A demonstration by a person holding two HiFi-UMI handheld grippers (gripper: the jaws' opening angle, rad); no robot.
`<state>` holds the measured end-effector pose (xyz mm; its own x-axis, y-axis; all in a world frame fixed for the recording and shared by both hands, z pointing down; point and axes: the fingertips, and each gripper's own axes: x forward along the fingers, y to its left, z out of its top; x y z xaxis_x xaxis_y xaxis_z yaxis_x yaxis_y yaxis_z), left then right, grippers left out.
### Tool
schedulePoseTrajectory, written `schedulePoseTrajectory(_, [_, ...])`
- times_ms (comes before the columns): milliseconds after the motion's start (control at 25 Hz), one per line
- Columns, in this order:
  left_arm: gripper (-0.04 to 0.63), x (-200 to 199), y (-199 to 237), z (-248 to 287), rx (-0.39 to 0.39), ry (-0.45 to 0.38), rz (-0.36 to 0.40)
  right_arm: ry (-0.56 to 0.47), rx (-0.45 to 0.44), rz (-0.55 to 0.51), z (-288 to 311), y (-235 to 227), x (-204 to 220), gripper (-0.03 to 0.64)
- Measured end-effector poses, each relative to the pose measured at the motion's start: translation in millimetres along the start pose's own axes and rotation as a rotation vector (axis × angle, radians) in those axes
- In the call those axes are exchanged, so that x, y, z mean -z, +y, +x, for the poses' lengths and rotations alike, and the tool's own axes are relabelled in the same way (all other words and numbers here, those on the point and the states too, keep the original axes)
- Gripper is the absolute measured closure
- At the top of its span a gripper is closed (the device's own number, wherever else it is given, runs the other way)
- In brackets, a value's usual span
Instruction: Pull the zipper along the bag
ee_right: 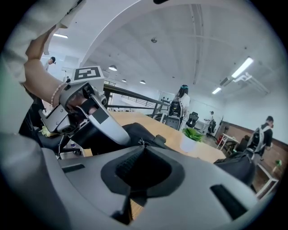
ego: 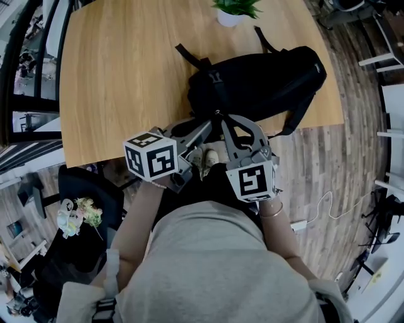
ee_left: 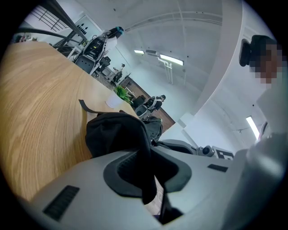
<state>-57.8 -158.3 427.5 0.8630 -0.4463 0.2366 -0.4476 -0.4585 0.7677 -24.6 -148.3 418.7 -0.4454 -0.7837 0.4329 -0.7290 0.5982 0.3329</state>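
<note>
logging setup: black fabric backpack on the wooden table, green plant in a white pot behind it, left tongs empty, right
Not empty: the left gripper view shows the left tongs shut on a fold of the black fabric backpack. Wooden table and green plant in a white pot are right.

The grey plastic left gripper (ego: 207, 126) and right gripper (ego: 225, 123) have dark ribbed pads (ee_left: 126, 168) and white cubes (ego: 151, 154) with black square markers. The person wears a pale grey short-sleeved top (ego: 214, 265) and a thin bracelet (ego: 273, 212).
</note>
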Motion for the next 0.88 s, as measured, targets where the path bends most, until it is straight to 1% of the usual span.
schedulePoseTrajectory(80, [0.537,1.2,-0.9,0.2,0.010,0.011,0.003,0.003,-0.030,0.003,1.5,5.2,-0.1,0.596])
schedulePoseTrajectory(160, [0.537,2.6,-2.2,1.2,0.020,0.024,0.015,0.007,-0.057,0.004,3.6,11.1,-0.6,0.565])
schedulePoseTrajectory(280, [0.537,3.7,-2.5,2.1,0.026,0.031,0.022,0.014,-0.037,-0.006,6.6,10.8,-0.3,0.575])
schedulePoseTrajectory(400, [0.537,3.3,-2.7,1.9,0.030,0.039,0.033,0.031,-0.008,-0.013,7.0,8.9,1.4,0.600])
schedulePoseTrajectory(480, [0.537,3.3,-3.1,1.2,0.036,0.043,0.043,0.037,-0.007,0.015,5.2,8.7,1.9,0.603])
schedulePoseTrajectory(640, [0.537,2.0,-2.3,-1.5,0.057,0.039,0.042,0.028,-0.042,0.100,0.4,7.4,0.1,0.603])
schedulePoseTrajectory(800, [0.537,-0.5,-4.7,-0.2,0.062,0.033,0.073,0.042,-0.069,0.151,-4.2,2.3,0.4,0.604])
schedulePoseTrajectory(880, [0.537,-2.3,-4.0,0.1,0.056,0.019,0.078,0.048,-0.066,0.171,-5.4,-5.1,3.0,0.604])
